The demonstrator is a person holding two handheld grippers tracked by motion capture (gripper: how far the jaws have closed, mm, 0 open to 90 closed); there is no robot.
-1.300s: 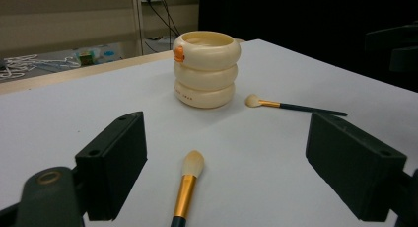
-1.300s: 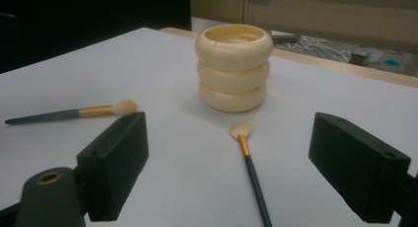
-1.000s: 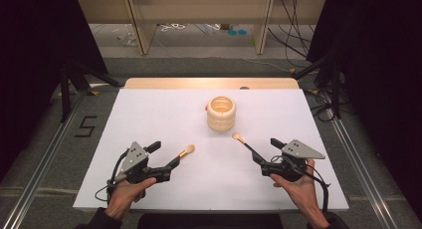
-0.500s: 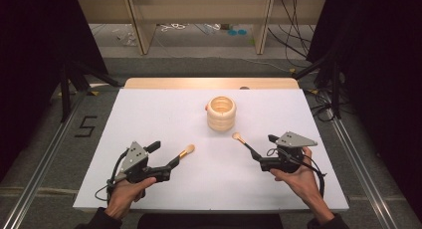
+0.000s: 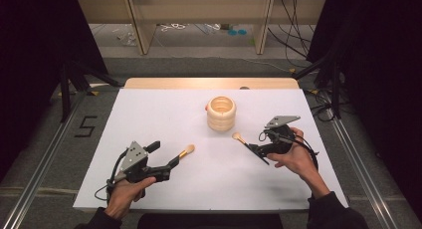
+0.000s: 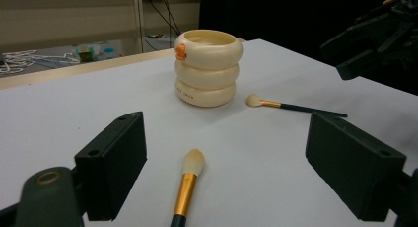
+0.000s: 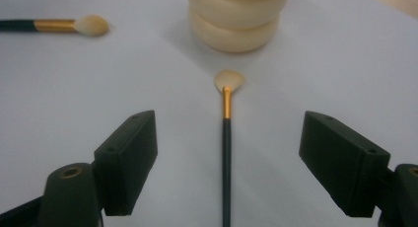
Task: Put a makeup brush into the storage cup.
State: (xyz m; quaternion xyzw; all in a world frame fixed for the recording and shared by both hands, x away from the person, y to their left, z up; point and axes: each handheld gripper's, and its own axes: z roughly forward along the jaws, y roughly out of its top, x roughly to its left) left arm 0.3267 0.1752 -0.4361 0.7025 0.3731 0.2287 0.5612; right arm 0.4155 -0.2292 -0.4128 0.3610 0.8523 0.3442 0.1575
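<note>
Here both grippers straddle a makeup brush apiece, nothing pinched yet. The landmark is the cream ringed holder (image 5: pixel 221 112), upright mid-sheet on the white table (image 5: pixel 164 114). The thin brush (image 7: pixel 226 138) lies just in front of the holder toward the person's right, its small tuft pointing at the holder's base and near it, not touching. The right gripper (image 5: pixel 260 150) has its jaws spread to either side of the dark handle; they have just been closing a little, the handle between them but untouched. The fat brush (image 6: pixel 187 182) lies further from the holder, toward the person's left, tuft aimed roughly at it; the left gripper (image 5: pixel 171 164) sits over its handle, jaws wide apart and clear of it. Judgement: the step in hand looks like picking up the thin brush to stand it in the holder. To do it well, keep the handle centred between the jaws, come low to the sheet, and close on the dark handle behind the gold ferrule rather than on the tuft, since a thin round handle may roll or pivot. Hard to make out: both handles run off the bottom edge of the gripper views; the holder's inside is unreadable; its top is cropped in the right gripper view; a small orange mark on its rim is too small to identify.
</note>
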